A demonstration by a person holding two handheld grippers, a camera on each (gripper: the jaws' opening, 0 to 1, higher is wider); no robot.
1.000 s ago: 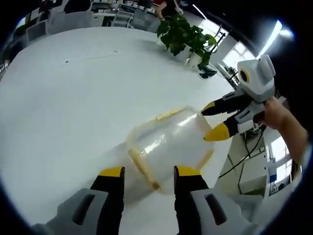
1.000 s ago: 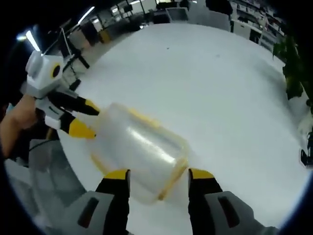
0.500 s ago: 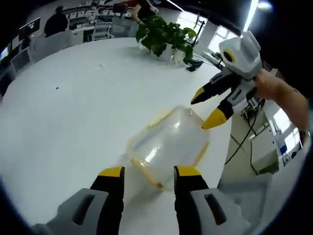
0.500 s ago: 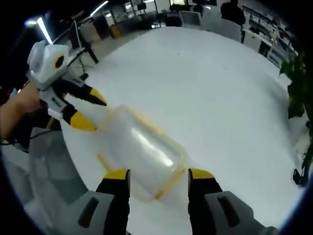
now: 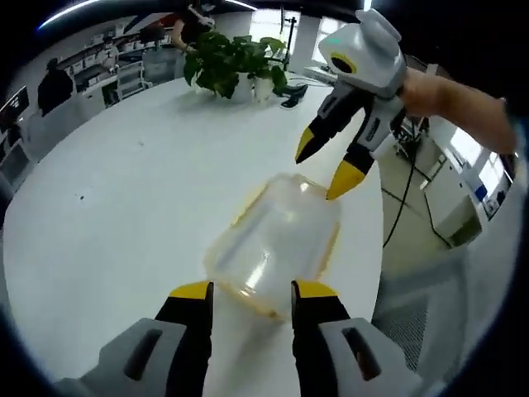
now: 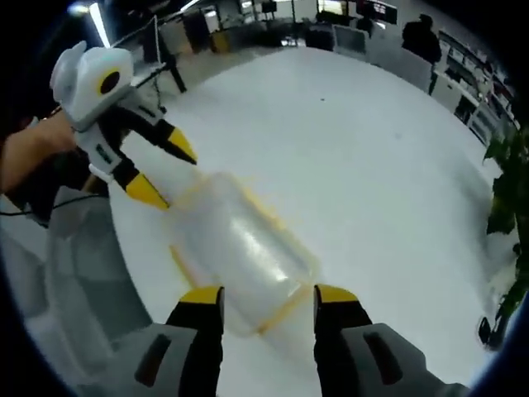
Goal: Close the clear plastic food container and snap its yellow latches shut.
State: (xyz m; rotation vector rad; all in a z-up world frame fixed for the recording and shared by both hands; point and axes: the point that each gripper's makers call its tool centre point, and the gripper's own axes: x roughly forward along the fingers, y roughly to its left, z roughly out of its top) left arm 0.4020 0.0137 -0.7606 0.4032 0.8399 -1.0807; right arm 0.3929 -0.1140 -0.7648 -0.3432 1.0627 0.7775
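The left gripper (image 5: 248, 291) is hanging low over the white desk (image 5: 124, 207) with its yellow-tipped jaws standing apart, released and grasping nothing; the near end of the clear plastic food container (image 5: 277, 244) is showing in the gap between them. Whether the tips are touching the plastic cannot be told. In the left gripper view the container is lying near the desk's edge with its long axis running away from these jaws toward the right gripper (image 5: 326, 169), whose two tips are spread and pointing down at its far end. A yellow latch (image 5: 248, 203) is running along one long side and yellow trim is edging the near rim. Nothing can be seen inside the container through its cloudy walls.

In the right gripper view the right gripper (image 6: 258, 298) is likewise spread wide and empty, framing the opposite end of the container (image 6: 240, 252). From here the long axis is stretching up and left toward the left gripper (image 6: 165, 174), held by a hand (image 6: 33, 153), its tips just beside the far end. A yellow latch (image 6: 260, 217) is lining the long side.

Farther off, a potted plant (image 5: 227, 62) is standing on the desk.
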